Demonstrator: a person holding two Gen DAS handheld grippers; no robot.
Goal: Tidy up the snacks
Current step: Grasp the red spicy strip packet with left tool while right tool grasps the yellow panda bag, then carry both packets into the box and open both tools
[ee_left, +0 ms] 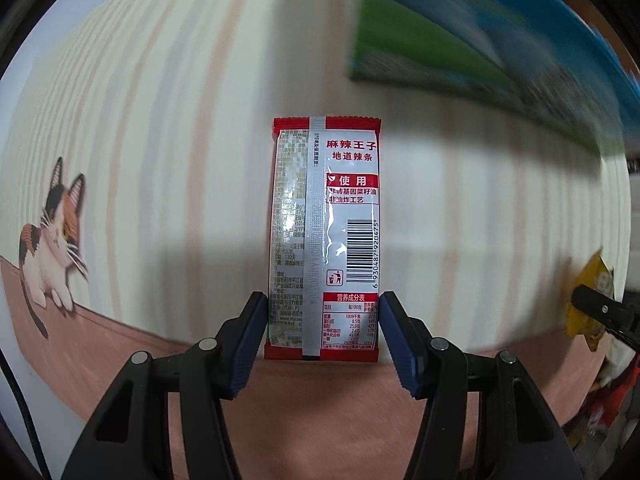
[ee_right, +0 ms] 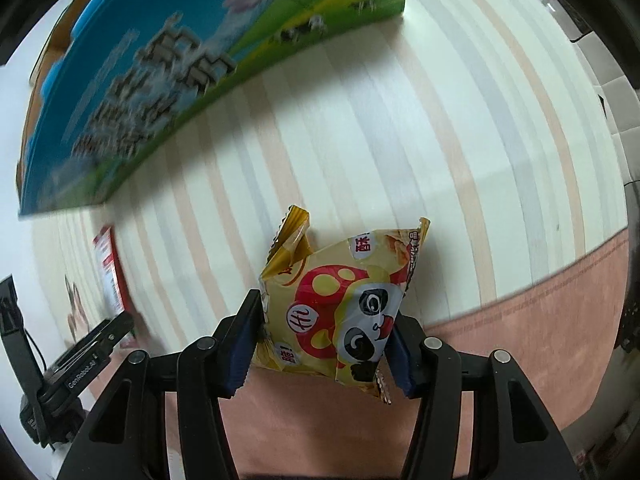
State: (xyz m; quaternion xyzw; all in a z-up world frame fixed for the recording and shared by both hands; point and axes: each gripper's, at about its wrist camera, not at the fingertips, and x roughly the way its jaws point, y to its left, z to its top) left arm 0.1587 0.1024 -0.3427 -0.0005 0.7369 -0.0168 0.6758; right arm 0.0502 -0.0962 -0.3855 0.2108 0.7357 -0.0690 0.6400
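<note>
My left gripper [ee_left: 323, 314] is shut on a flat red and silver snack packet [ee_left: 325, 236], gripped by its two long edges near its lower end, back side up with a barcode showing. My right gripper [ee_right: 326, 334] is shut on a puffy yellow snack bag with a panda face [ee_right: 340, 304]. Both are held over the striped tablecloth. The yellow bag also shows at the right edge of the left wrist view [ee_left: 592, 300]. The red packet also shows at the left of the right wrist view [ee_right: 110, 276].
A large blue and green printed box stands on the cloth ahead, upper right in the left wrist view [ee_left: 480, 48] and upper left in the right wrist view [ee_right: 160, 80]. The tablecloth [ee_left: 160, 140] has a cat picture [ee_left: 56, 240] at left and a pink border near me.
</note>
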